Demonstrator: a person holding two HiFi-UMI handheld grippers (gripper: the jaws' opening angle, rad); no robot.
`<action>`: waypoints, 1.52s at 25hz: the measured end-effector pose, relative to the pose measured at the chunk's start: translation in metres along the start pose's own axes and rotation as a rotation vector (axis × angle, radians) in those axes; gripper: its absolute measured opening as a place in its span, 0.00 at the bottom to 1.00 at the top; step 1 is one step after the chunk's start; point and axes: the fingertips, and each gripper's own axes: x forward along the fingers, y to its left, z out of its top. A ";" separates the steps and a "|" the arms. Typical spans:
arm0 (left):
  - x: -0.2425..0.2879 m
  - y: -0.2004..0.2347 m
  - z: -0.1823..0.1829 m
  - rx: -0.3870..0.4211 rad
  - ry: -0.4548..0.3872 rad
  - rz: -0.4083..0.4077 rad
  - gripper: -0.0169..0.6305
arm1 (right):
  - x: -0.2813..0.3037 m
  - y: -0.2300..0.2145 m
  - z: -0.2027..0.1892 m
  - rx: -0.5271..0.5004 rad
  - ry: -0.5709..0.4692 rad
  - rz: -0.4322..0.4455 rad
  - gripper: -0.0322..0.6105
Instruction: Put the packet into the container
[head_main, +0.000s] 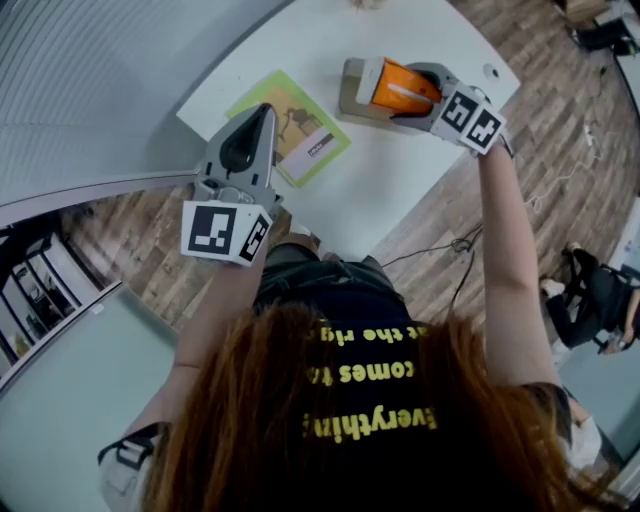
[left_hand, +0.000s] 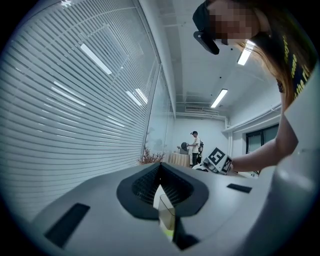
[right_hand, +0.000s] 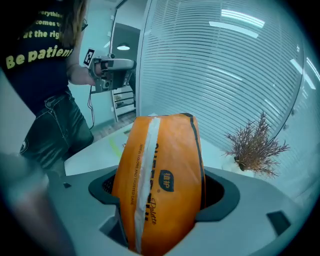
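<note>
One orange packet (head_main: 402, 90) is clamped in my right tongs (head_main: 378, 86) at the box (head_main: 349, 98); my left tongs (head_main: 264, 112) are closed, empty.

left tongs (head_main: 266, 110) grey | right tongs (head_main: 372, 84) grey | shirt (head_main: 372, 338) black, yellow lettering

Packet (right_hand: 165, 165): orange plastic film, glossy and smooth, with a paler, duller strip down the seam. Right gripper (right_hand: 161, 210) and left gripper (left_hand: 160, 172): shells of smooth matt grey plastic. Their jaw recesses are dark, ribbed and rubbery-looking. Marker cube (head_main: 222, 230): flat matt black-and-white print. Container (head_main: 349, 92): tan and dull, looks like cardboard. Table (head_main: 420, 180): white, smooth, low sheen. Sheet (head_main: 290, 128): green printed paper. Floor (head_main: 120, 245): wood-grain planks, satin finish. Blind (left_hand: 75, 110): pale slats, faint sheen. T-shirt (head_main: 380, 340): dark matt cloth with yellow print.
</note>
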 end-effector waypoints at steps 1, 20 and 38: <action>-0.002 0.003 0.000 0.000 0.001 0.007 0.03 | 0.007 -0.003 -0.002 0.003 0.009 0.014 0.69; -0.039 0.039 -0.005 -0.004 0.008 0.139 0.03 | 0.065 -0.002 -0.054 0.090 0.140 0.164 0.69; -0.041 0.040 -0.003 -0.007 -0.002 0.137 0.03 | 0.066 -0.002 -0.048 0.088 0.159 0.177 0.73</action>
